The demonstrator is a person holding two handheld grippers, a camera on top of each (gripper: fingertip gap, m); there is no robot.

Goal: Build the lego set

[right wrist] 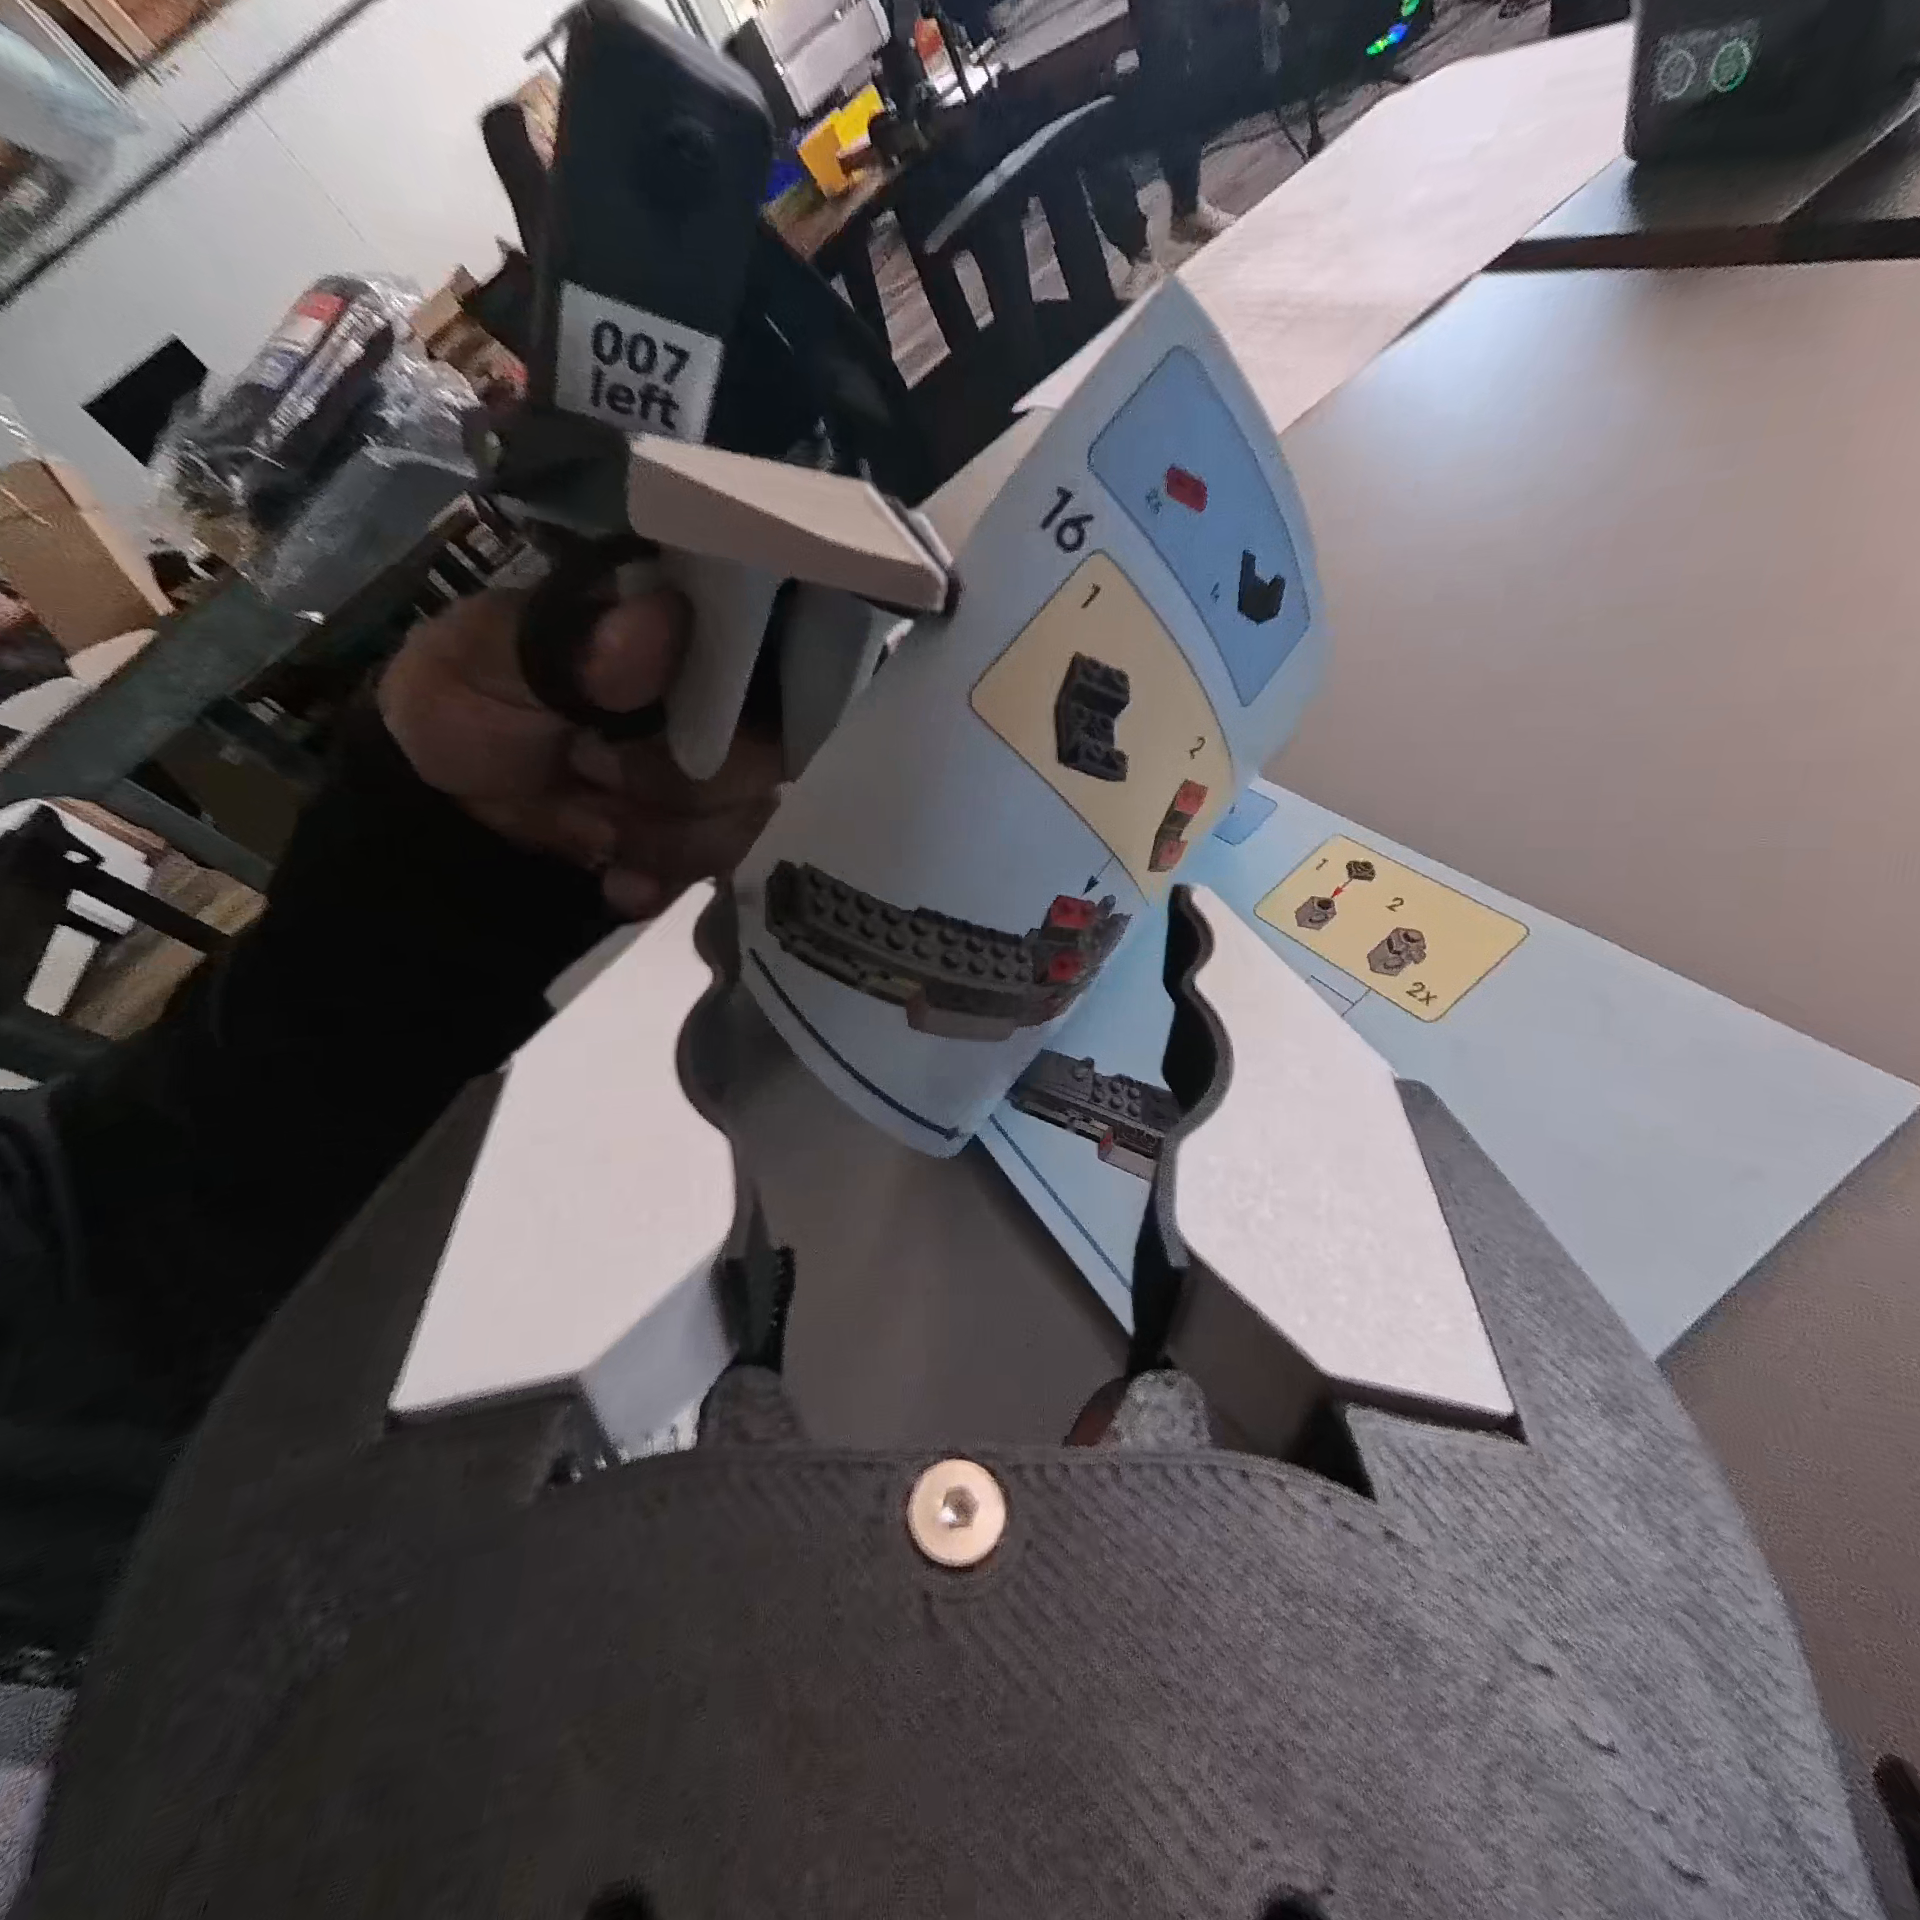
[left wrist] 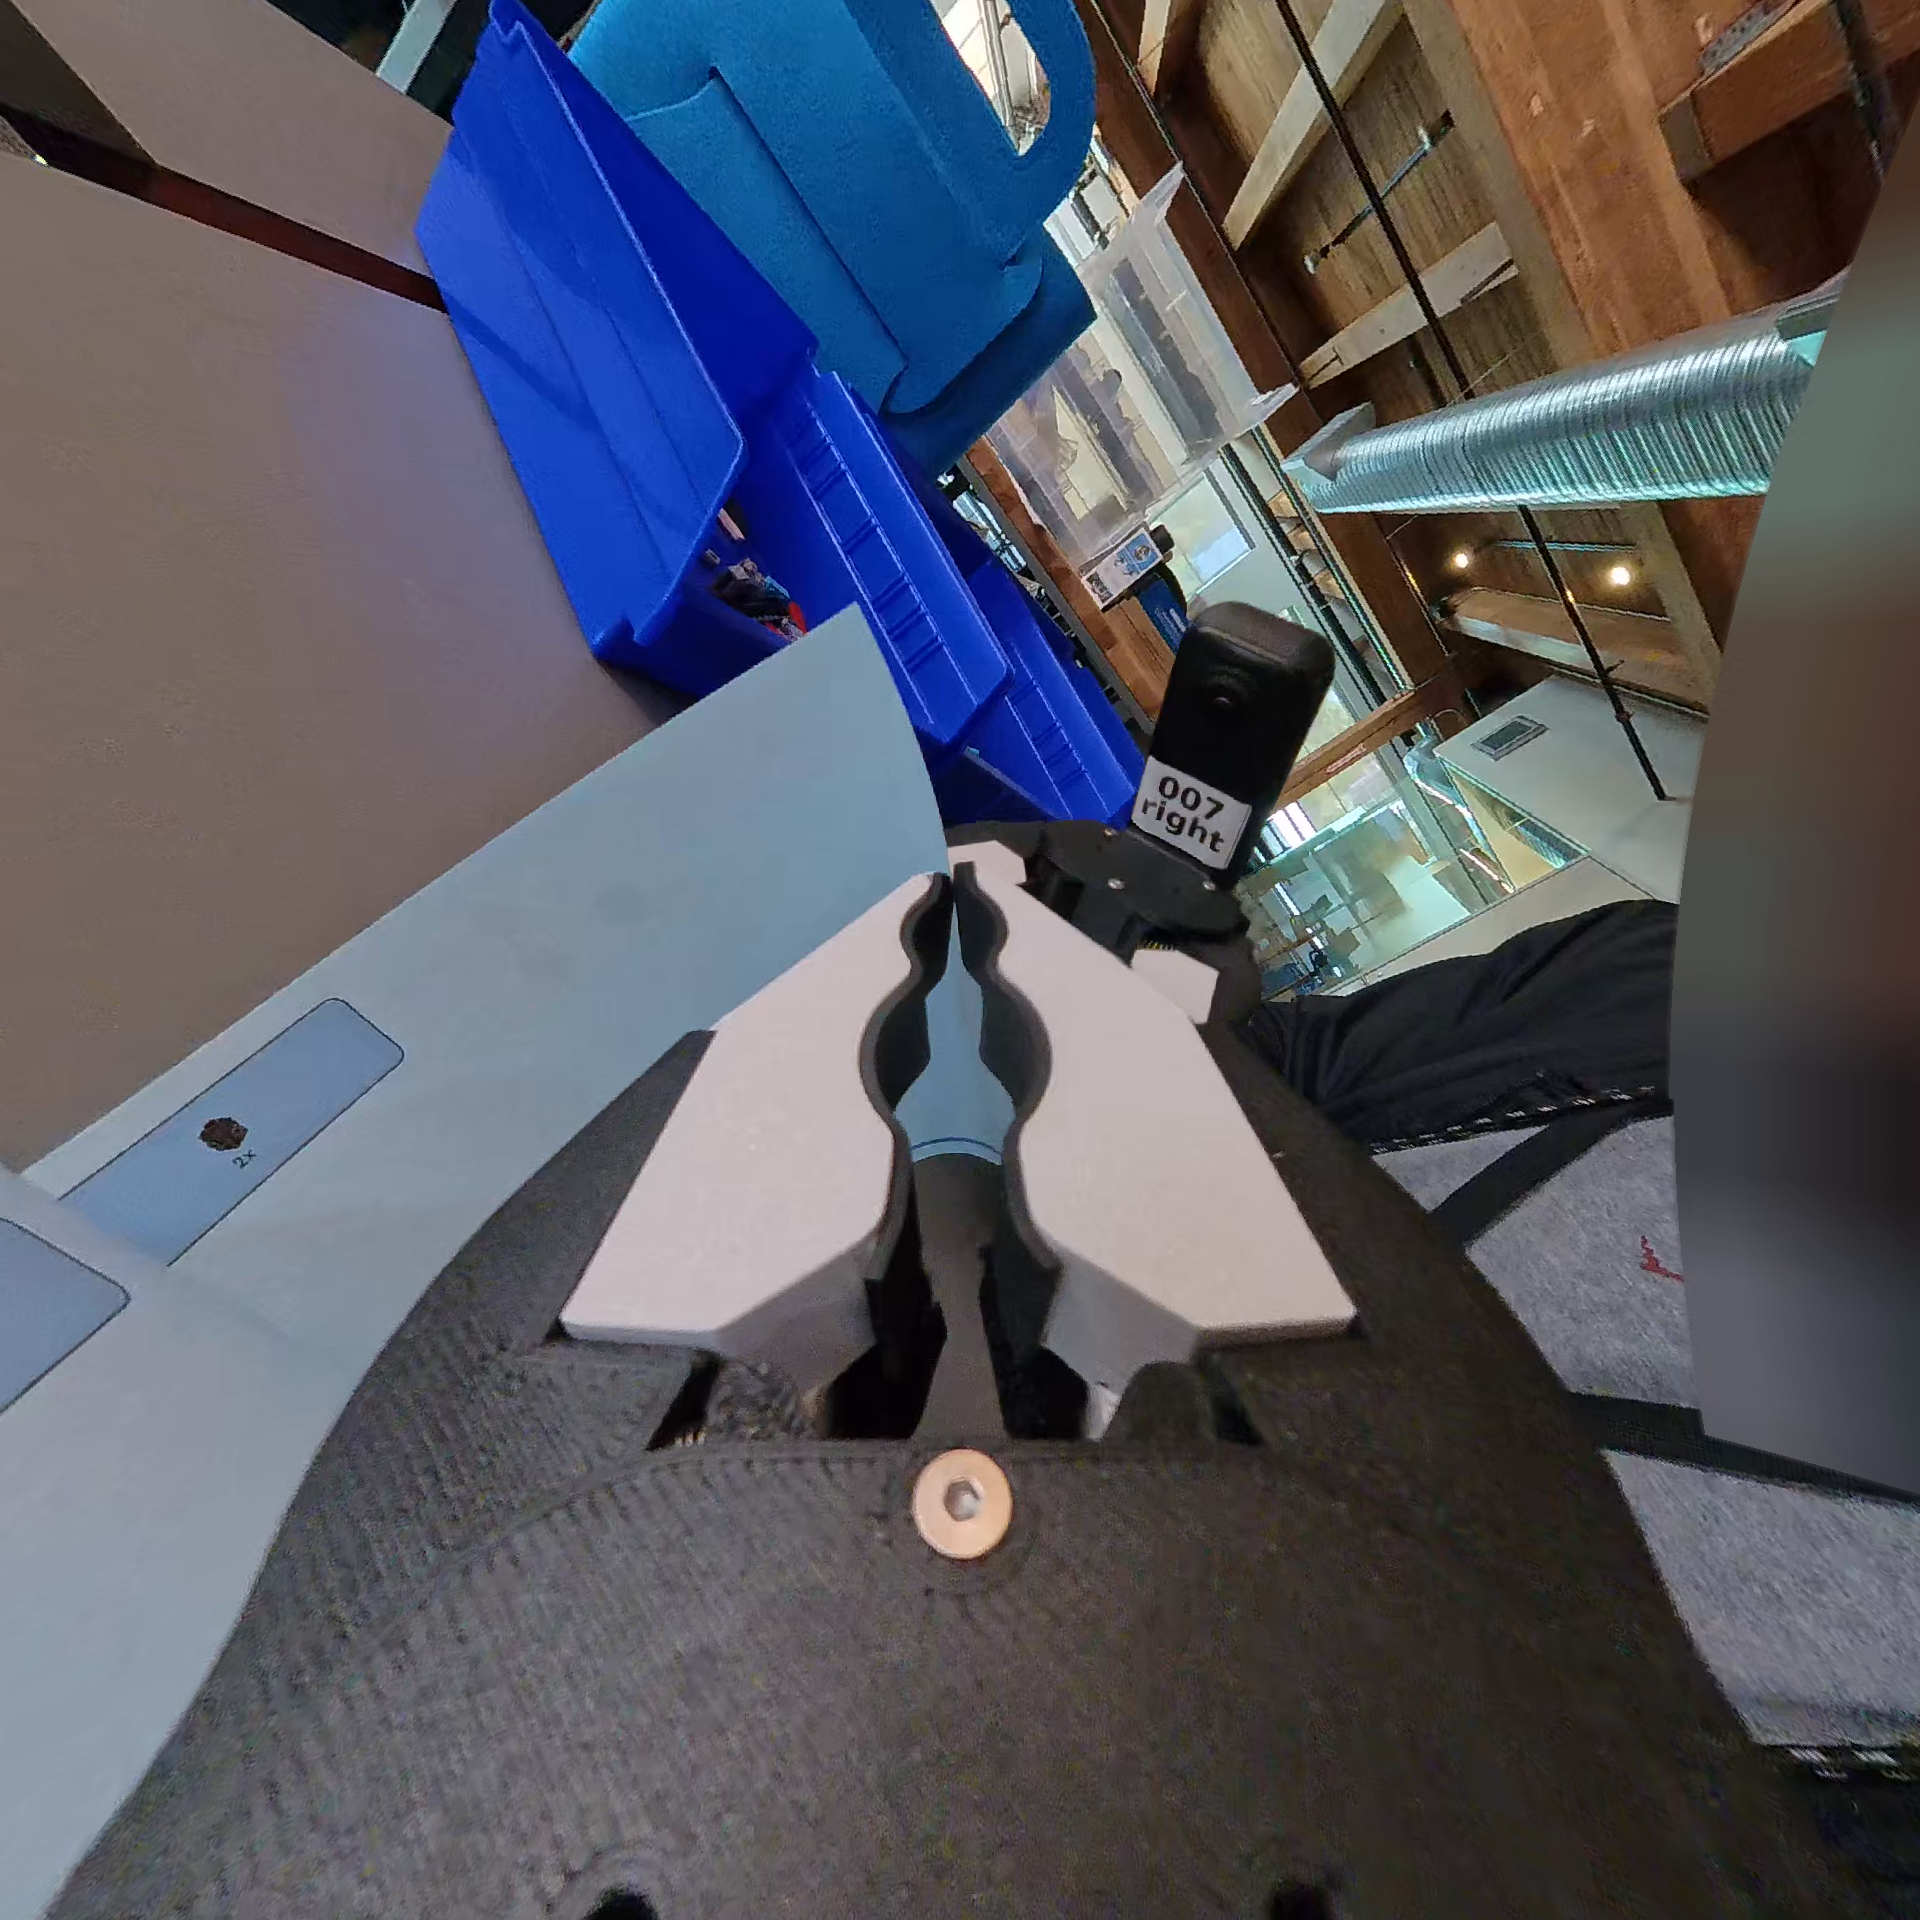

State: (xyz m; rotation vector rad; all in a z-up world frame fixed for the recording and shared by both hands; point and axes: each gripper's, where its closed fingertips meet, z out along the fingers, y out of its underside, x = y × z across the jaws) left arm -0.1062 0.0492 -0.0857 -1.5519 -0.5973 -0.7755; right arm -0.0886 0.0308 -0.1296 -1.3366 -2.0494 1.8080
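The light-blue lego instruction booklet (right wrist: 1558,1091) lies open on the tan table (right wrist: 1610,520). My left gripper (left wrist: 951,894) is shut on the edge of one page (left wrist: 520,987) and holds it lifted and curled. In the right wrist view the left gripper (right wrist: 940,587) pinches that page (right wrist: 1091,675) at its upper left edge. My right gripper (right wrist: 951,914) is open, and the lower corner of the lifted page hangs between its fingers without being gripped. No loose bricks show.
Blue plastic bins (left wrist: 623,364) stand on the table (left wrist: 208,623) behind the booklet. The right gripper's black camera (left wrist: 1236,717) sits just beyond my left fingertips. A person's hand (right wrist: 540,727) holds the left gripper. Chairs and clutter stand farther back. Across from one pair of fingers to the other is roughly 5 cm.
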